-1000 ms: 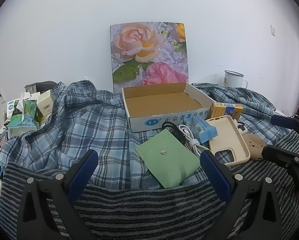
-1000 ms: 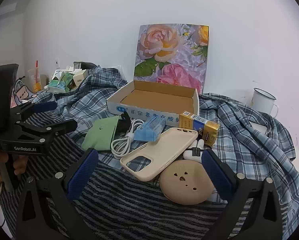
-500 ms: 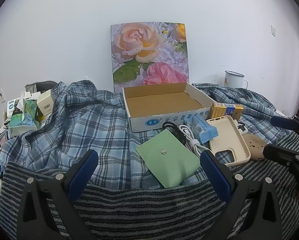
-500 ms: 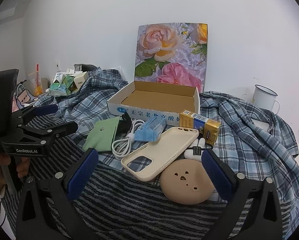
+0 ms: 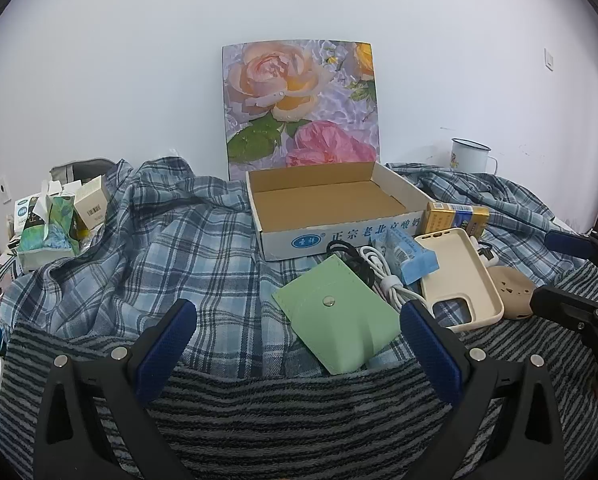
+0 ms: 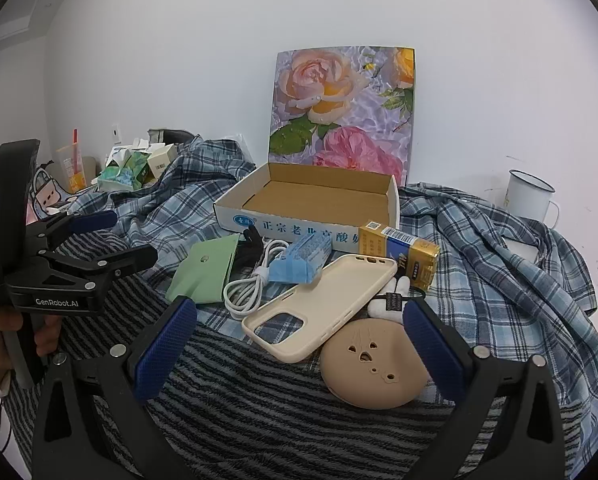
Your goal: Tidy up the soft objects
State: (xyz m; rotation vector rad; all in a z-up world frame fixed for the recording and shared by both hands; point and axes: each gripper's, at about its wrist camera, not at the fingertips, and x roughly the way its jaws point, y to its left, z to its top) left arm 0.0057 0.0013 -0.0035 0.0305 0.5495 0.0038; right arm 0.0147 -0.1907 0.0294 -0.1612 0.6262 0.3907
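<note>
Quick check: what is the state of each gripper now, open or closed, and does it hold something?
Left gripper: open, holding nothing.
Right gripper: open, holding nothing.

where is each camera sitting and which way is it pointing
Left wrist: rides the left claw, low over the striped towel, facing the green pouch and open cardboard box at the wall; its blue pads frame the view, and the right claw enters at right.
Right wrist: rides the right claw, further right, facing the phone case and tan disc; the left claw and the hand gripping it show at left.
Shared: box, pouch, phone case, white cable, enamel mug.
</note>
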